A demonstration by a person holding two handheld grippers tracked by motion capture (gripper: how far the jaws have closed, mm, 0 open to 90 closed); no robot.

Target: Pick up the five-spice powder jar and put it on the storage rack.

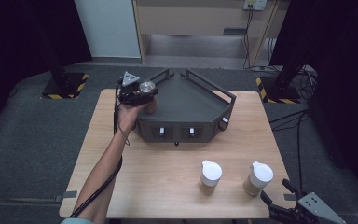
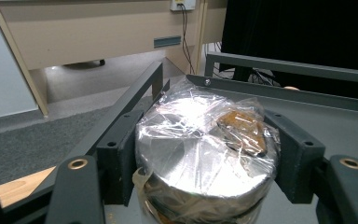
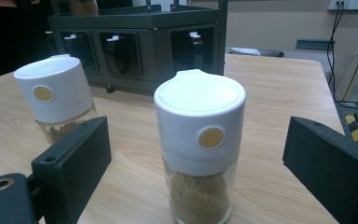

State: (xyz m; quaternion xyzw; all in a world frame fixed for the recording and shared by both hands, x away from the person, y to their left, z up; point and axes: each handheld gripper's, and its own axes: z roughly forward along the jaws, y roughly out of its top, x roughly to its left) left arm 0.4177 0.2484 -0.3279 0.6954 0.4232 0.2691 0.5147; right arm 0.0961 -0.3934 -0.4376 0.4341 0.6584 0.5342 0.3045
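Jars on our table, one held over the rack, two standing near us.

Our left gripper [image 1: 145, 97] grips a jar with a silver lid wrapped in plastic film [image 2: 205, 154], jaws pressed against both its sides, at the left rear edge of the dark grey rack [image 1: 186, 116]; our right gripper [image 1: 279, 193] sits at the near right corner of the wooden table [image 1: 168, 172], jaws spread wide and holding nothing; between those jaws we see a white-capped spice jar [image 3: 199, 140] standing untouched; a second white-capped jar [image 3: 56, 95] stands beside it, apart, both in front of the rack.
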